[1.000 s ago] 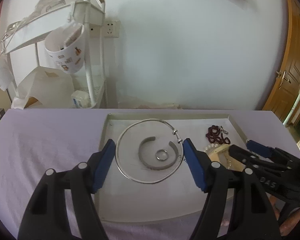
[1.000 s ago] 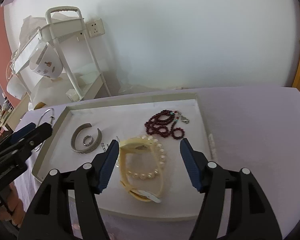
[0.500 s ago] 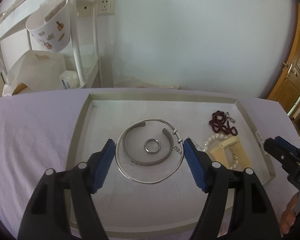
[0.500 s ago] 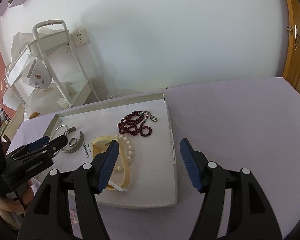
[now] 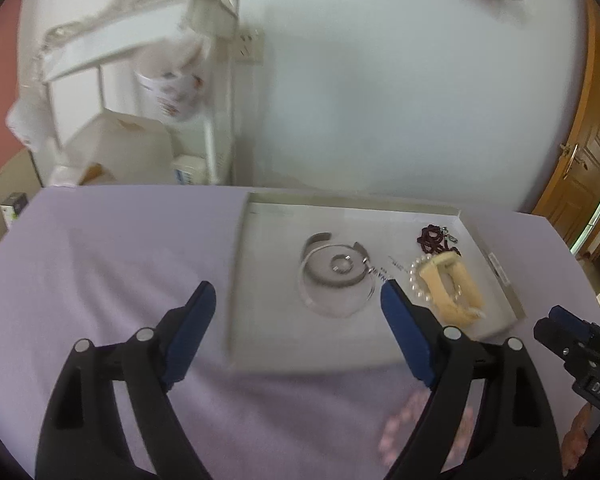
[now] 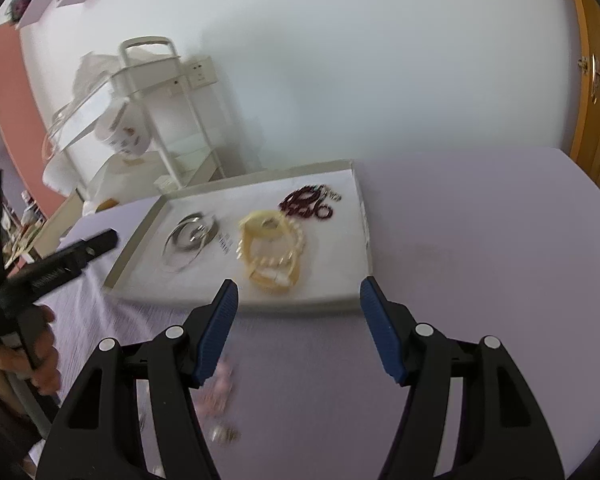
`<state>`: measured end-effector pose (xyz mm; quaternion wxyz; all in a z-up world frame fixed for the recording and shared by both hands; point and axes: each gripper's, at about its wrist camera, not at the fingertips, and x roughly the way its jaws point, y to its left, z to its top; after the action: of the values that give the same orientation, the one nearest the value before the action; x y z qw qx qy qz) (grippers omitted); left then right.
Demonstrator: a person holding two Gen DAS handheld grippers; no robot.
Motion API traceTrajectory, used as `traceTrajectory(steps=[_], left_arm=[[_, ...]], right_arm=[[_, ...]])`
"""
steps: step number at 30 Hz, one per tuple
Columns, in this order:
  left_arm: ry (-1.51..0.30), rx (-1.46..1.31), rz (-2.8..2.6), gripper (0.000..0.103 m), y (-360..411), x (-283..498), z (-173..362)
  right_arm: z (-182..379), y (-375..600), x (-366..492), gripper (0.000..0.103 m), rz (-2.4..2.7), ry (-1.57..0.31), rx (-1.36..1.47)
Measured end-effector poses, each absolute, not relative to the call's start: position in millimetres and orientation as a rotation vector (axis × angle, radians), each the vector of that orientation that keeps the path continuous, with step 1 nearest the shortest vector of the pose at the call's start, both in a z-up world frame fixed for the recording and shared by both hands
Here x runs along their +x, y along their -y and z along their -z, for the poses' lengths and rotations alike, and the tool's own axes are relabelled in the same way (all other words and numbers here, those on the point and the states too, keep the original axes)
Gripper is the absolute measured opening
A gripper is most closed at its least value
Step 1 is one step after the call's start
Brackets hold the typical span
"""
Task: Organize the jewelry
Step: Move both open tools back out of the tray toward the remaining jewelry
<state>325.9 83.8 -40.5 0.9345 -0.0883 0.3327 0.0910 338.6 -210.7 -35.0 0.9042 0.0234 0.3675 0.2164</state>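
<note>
A white tray (image 5: 236,280) lies on the purple cloth and holds a large silver hoop (image 5: 334,312), a silver cuff (image 5: 320,276) with a small ring (image 5: 341,266) inside it, dark red beads (image 5: 434,238), a pearl bracelet (image 5: 414,280) and a cream bangle (image 5: 456,284). My left gripper (image 5: 296,304) is open and empty above the tray's near left corner. My right gripper (image 6: 298,304) is open and empty above the tray's near edge (image 6: 300,304). A blurred pink bead bracelet (image 6: 218,392) lies on the cloth under it and also shows in the left wrist view (image 5: 404,420).
A white rolling cart (image 5: 140,92) with a printed bag and boxes stands behind the table at the left. A wooden door (image 5: 580,152) is at the right. A small metallic piece (image 6: 224,434) lies on the cloth near the pink bracelet.
Both grippers have pulled back from the tray toward the table's near edge. The large silver hoop left the left gripper and lies in the tray around the cuff.
</note>
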Motion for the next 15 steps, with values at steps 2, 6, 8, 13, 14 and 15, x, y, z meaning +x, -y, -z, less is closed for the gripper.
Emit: traceTrajectory(steps=[2, 6, 8, 13, 14, 15], left_arm=[[-0.654, -0.175, -0.196, 0.087, -86.0, 298.0, 33.1], [-0.606, -0.155, -0.210, 0.091, -82.8, 247.4, 25.6], [-0.591, -0.138, -0.216, 0.091, -80.6, 222.1, 24.5], [-0.586, -0.138, -0.213, 0.092, -82.0, 179.7, 28.7], [-0.582, -0.139, -0.214, 0.092, -82.6, 170.9, 29.1], [-0.581, -0.140, -0.214, 0.092, -83.2, 165.6, 29.1]], right_arm=[[33.1, 210.8, 320.2, 0.065, -0.458, -0.747, 0.038], [32.1, 210.1, 288.9, 0.065, -0.471, -0.723, 0.011], [33.3, 207.7, 273.3, 0.064, -0.477, -0.716, -0.003], [42.6, 200.4, 252.1, 0.060, -0.484, -0.736, -0.021], [45.1, 198.6, 248.6, 0.059, -0.481, -0.743, -0.027], [47.5, 196.7, 245.0, 0.058, -0.479, -0.749, -0.034]])
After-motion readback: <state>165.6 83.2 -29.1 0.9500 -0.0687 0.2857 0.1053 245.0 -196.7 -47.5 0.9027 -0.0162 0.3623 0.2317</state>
